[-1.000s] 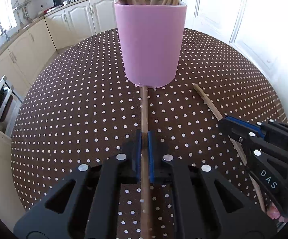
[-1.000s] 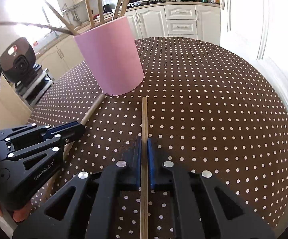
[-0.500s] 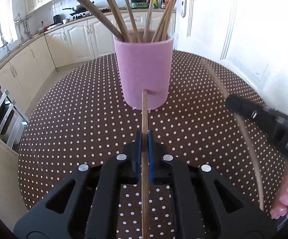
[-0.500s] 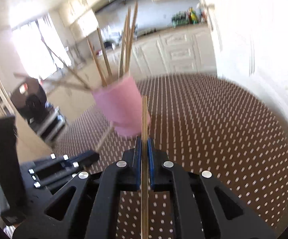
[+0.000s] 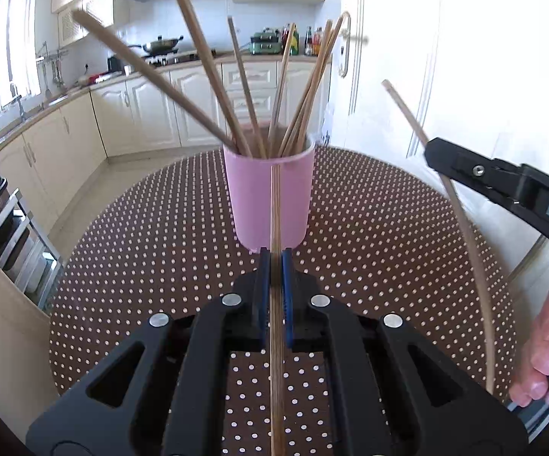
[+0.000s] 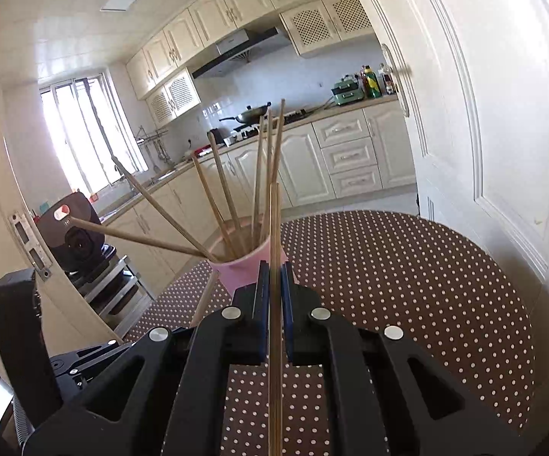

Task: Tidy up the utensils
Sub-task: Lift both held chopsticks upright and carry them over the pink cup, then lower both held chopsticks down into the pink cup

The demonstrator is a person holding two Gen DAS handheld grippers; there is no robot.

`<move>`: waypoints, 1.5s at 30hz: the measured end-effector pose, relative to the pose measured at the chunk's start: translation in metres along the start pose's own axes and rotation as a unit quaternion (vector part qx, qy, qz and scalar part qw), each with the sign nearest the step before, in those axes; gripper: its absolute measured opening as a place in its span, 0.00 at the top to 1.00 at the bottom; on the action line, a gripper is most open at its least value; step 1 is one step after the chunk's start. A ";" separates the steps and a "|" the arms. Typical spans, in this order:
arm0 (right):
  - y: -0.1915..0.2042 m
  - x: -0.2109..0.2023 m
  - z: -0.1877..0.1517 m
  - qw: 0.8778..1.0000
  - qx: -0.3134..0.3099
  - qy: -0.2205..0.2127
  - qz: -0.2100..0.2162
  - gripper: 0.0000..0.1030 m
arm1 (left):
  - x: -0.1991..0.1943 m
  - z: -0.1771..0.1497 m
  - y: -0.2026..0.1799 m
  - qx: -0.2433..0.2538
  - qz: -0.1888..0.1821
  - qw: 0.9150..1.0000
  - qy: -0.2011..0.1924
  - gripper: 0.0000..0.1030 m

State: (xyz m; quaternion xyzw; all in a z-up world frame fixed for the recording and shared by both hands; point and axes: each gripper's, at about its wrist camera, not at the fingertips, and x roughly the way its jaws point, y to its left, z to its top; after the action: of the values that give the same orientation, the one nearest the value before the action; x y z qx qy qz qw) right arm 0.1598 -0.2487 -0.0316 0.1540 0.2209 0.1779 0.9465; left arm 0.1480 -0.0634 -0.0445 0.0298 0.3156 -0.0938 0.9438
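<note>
Both tongs are clenched, each on one wooden chopstick. Left gripper [image 5: 273, 262] pinches its chopstick [image 5: 275, 212] between blue pads [image 5: 263, 288], and the stick runs straight up the middle of the left wrist view, its far end lying in front of the pink cup [image 5: 270, 197] just below the rim; whether it touches the cup cannot be told. Left of the cup, cream cabinets [image 5: 96, 125] line the kitchen wall. The cup stands upright on a brown table [image 5: 153, 228] with white dots and holds a loose fan of chopsticks [image 5: 236, 83] leaning outward over its rim. Further right in the same view, the right gripper [image 5: 436, 154] comes in from the edge, holding its chopstick [image 5: 460, 212] raised off the table, top end tilted toward the cup and well apart from it; fingers [image 5: 540, 361] of the person's hand show at the lower right. In the right wrist view, the left gripper's black body sits low at the left edge, with its stick angling up toward the cup. At centre, the right gripper's pads [image 6: 263, 304] press on the chopstick, which rises in front of the cup and ends above its rim among the standing sticks. A white door [image 6: 483, 114] fills the right side.
</note>
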 end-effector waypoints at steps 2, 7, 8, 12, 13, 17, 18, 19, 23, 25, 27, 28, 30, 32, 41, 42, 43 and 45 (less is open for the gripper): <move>0.003 0.000 0.004 1.000 -0.002 -0.010 0.003 0.95 | -0.007 0.003 -0.002 -0.001 -0.002 1.000 -0.012 0.94; -0.001 -0.007 0.014 0.999 0.005 -0.048 0.005 0.95 | -0.018 0.020 0.006 -0.017 -0.012 0.999 -0.038 0.94; -0.001 -0.009 0.016 0.998 0.011 -0.061 0.007 0.95 | -0.020 0.022 0.005 -0.023 -0.015 0.999 -0.041 0.94; -0.008 -0.013 0.027 0.993 0.041 -0.108 0.027 0.95 | -0.032 0.035 0.005 -0.030 -0.013 0.997 -0.068 0.94; -0.009 -0.013 0.030 0.992 0.044 -0.116 0.029 0.95 | -0.035 0.039 0.004 -0.031 -0.010 0.997 -0.074 0.94; -0.011 -0.010 0.043 0.985 0.056 -0.156 0.043 0.95 | -0.037 0.052 0.003 -0.037 -0.007 0.995 -0.093 0.94; -0.012 -0.009 0.047 0.983 0.059 -0.167 0.047 0.95 | -0.038 0.057 0.003 -0.040 -0.004 0.994 -0.102 0.94; -0.013 -0.008 0.049 0.982 0.058 -0.175 0.048 0.95 | -0.038 0.061 0.003 -0.041 0.000 0.993 -0.108 0.94; -0.011 0.001 0.061 0.974 0.052 -0.209 0.063 0.95 | -0.045 0.075 -0.003 -0.051 0.017 0.990 -0.133 0.94; -0.012 0.009 0.065 0.971 0.052 -0.223 0.069 0.95 | -0.047 0.082 -0.004 -0.059 0.025 0.987 -0.148 0.94; -0.012 0.014 0.069 0.969 0.044 -0.234 0.069 0.95 | -0.048 0.088 -0.006 -0.062 0.022 0.984 -0.163 0.94; -0.011 0.016 0.073 0.968 0.038 -0.239 0.065 0.95 | -0.048 0.090 -0.006 -0.064 0.025 0.983 -0.172 0.94; -0.011 0.023 0.079 0.966 0.033 -0.247 0.069 0.95 | -0.046 0.096 -0.006 -0.070 0.035 0.979 -0.189 0.94; -0.013 0.030 0.083 0.964 0.039 -0.252 0.077 0.95 | -0.043 0.104 -0.008 -0.068 0.041 0.976 -0.200 0.94; -0.021 0.069 0.096 0.957 0.064 -0.265 0.102 0.95 | -0.034 0.135 -0.005 -0.089 0.110 0.959 -0.245 0.94; -0.019 0.071 0.095 0.956 0.060 -0.268 0.105 0.95 | -0.031 0.139 -0.006 -0.091 0.124 0.955 -0.253 0.94; -0.017 0.072 0.096 0.955 0.059 -0.271 0.106 0.95 | -0.030 0.141 -0.006 -0.093 0.129 0.953 -0.258 0.94; -0.015 0.077 0.096 0.953 0.053 -0.276 0.115 0.95 | -0.026 0.145 -0.004 -0.105 0.137 0.949 -0.265 0.94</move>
State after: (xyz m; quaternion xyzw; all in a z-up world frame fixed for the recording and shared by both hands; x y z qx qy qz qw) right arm 0.2738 -0.2512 0.0173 0.2717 -0.0586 0.2238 0.9342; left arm 0.2131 -0.0796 0.0872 -0.0521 0.0550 0.0653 0.9950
